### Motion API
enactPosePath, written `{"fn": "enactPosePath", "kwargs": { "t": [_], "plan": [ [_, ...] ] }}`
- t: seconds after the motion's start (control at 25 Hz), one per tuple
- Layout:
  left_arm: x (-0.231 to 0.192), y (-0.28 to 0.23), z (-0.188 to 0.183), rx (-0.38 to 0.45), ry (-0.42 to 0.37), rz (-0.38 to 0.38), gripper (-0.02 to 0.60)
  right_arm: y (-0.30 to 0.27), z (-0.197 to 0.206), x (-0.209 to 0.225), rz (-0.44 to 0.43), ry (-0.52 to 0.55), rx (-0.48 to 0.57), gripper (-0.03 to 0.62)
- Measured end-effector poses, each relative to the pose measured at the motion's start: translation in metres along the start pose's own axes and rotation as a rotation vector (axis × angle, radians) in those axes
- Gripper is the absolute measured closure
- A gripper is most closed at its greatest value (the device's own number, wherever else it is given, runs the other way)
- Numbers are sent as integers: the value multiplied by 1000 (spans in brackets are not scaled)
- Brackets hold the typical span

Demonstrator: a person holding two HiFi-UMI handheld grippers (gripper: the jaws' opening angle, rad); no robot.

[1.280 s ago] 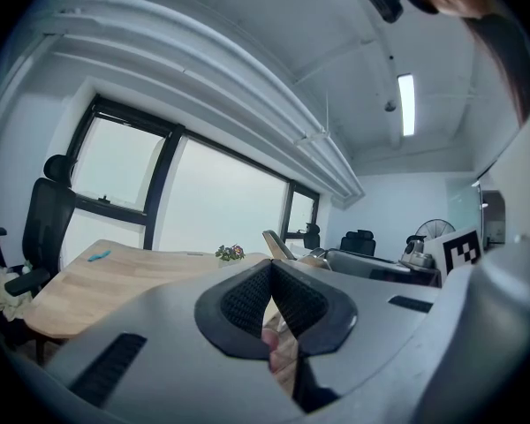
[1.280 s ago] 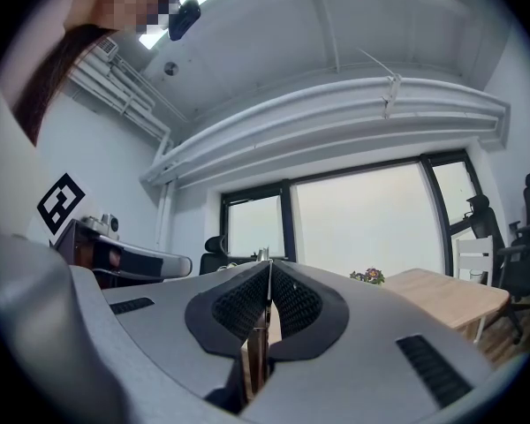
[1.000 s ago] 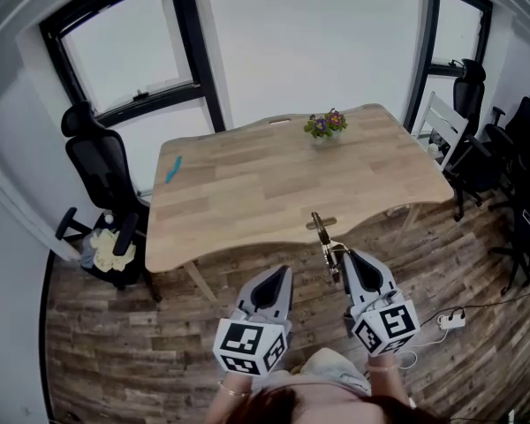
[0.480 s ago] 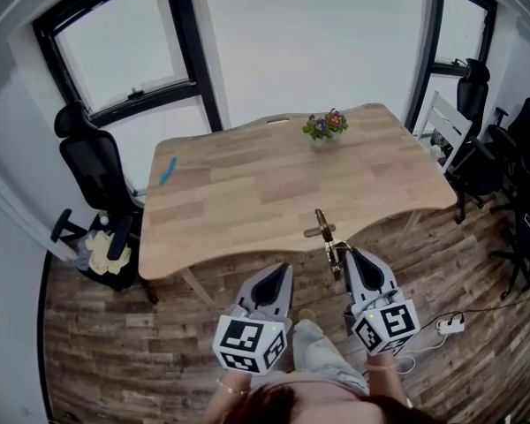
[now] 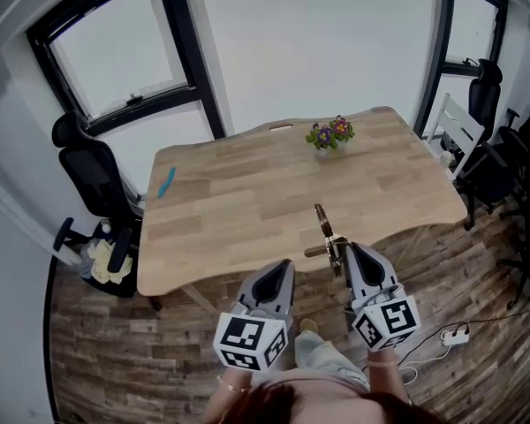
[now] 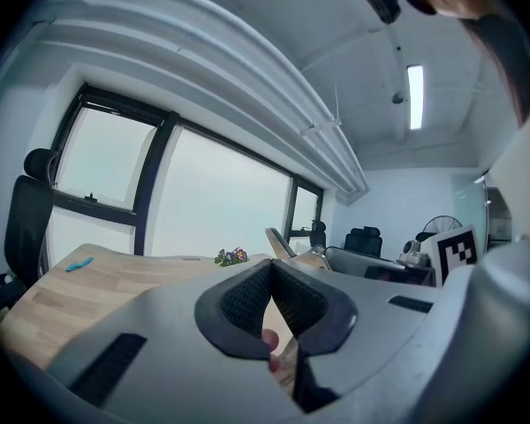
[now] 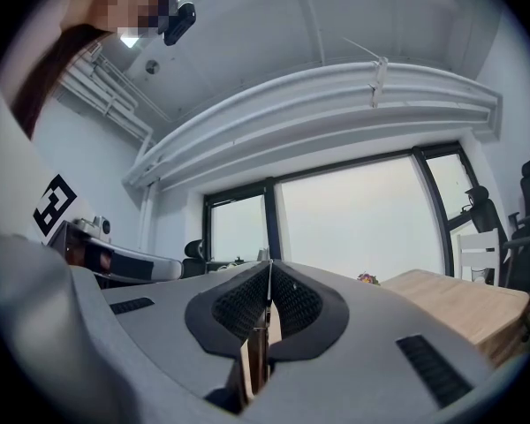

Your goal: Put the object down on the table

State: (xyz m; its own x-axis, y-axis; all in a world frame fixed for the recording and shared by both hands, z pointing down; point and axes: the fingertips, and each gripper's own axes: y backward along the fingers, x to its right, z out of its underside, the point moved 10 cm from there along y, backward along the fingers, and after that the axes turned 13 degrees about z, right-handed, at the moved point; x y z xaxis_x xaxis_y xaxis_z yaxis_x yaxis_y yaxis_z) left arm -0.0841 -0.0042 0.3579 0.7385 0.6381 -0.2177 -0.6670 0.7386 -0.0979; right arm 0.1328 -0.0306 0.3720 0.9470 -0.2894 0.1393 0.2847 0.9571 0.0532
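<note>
My right gripper is shut on a thin wooden object with a short cross piece. The object sticks up and forward from the jaws, over the near edge of the wooden table. In the right gripper view the object shows as a narrow brown strip pinched between the black pads, with the right gripper tilted up toward the windows. My left gripper hangs level beside it, short of the table edge, shut with nothing held. The left gripper points over the table top.
A small flower pot stands at the table's far side and a blue item lies at its far left. A black office chair stands left of the table, a white chair and more black chairs right. A power strip lies on the floor.
Both grippers have come nearer the table, and the object's tip now reaches over its near edge. Both sets of jaws stay as they were.
</note>
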Motion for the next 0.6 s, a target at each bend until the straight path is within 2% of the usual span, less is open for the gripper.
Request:
{"fn": "enactPosePath", "kwargs": {
  "t": [0.6],
  "plan": [
    [-52, -96, -22, -15, -8, -16, 581, -99, 2, 46, -48, 14, -17, 588]
  ]
}}
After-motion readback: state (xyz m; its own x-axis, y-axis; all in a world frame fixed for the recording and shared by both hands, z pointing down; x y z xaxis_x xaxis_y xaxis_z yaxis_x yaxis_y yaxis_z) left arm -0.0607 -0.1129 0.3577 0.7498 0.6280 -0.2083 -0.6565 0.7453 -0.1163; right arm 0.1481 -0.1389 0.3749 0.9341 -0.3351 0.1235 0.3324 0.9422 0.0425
